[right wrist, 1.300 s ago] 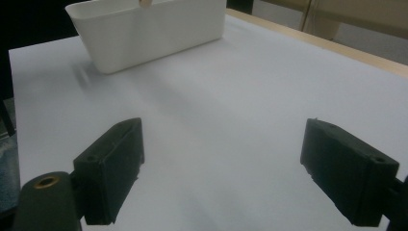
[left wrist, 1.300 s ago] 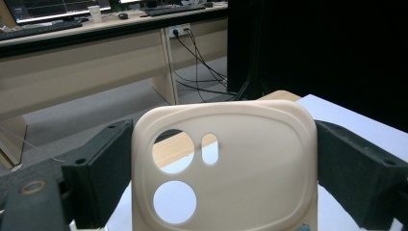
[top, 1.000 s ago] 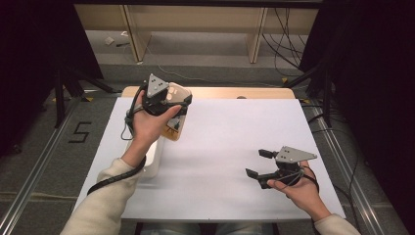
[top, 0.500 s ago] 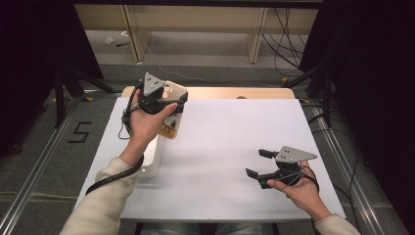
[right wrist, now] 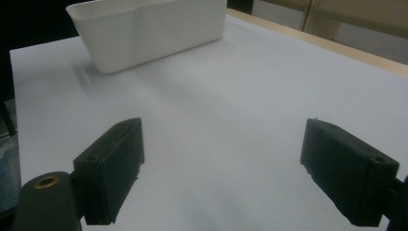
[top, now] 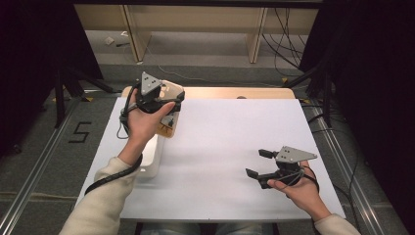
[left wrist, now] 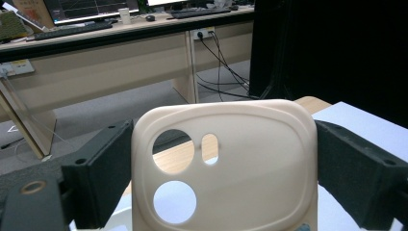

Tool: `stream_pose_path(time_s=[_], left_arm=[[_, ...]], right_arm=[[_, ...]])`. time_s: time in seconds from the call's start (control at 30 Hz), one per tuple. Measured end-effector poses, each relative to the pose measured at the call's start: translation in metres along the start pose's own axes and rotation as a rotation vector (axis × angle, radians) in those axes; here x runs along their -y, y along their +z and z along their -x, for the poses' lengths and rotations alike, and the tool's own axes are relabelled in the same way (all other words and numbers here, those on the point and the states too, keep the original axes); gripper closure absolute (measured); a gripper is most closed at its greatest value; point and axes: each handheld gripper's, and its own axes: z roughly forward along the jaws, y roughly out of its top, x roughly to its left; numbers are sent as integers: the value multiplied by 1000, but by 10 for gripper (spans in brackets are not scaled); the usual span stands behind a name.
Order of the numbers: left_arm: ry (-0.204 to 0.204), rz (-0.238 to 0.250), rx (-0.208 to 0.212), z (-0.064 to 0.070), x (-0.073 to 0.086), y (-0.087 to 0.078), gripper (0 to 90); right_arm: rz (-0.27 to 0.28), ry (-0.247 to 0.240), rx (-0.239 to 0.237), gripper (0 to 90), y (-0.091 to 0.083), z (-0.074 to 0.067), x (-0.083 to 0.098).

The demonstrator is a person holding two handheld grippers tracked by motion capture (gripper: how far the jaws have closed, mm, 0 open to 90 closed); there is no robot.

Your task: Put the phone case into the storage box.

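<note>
Cream phone case (left wrist: 226, 168) upright in left tongs (left wrist: 211, 168), camera holes lower left, long axis vertical

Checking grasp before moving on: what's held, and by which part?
The left gripper holds a cream phone case by its two side edges. The right gripper holds nothing.

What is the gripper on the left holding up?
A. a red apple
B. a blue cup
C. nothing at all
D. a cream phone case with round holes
D: in the left gripper view the left gripper has its two black jaws pressed on either side of a cream phone case with round camera holes; the high view shows the same case lifted at the table's far left.
</note>
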Motion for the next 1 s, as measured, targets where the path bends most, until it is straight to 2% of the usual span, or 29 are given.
stream_pose_path(time_s=[1.0], left_arm=[[-23, 1, -41, -13, 1, -2, 110]], right_arm=[[1, -2, -2, 163, 0, 0, 0]])
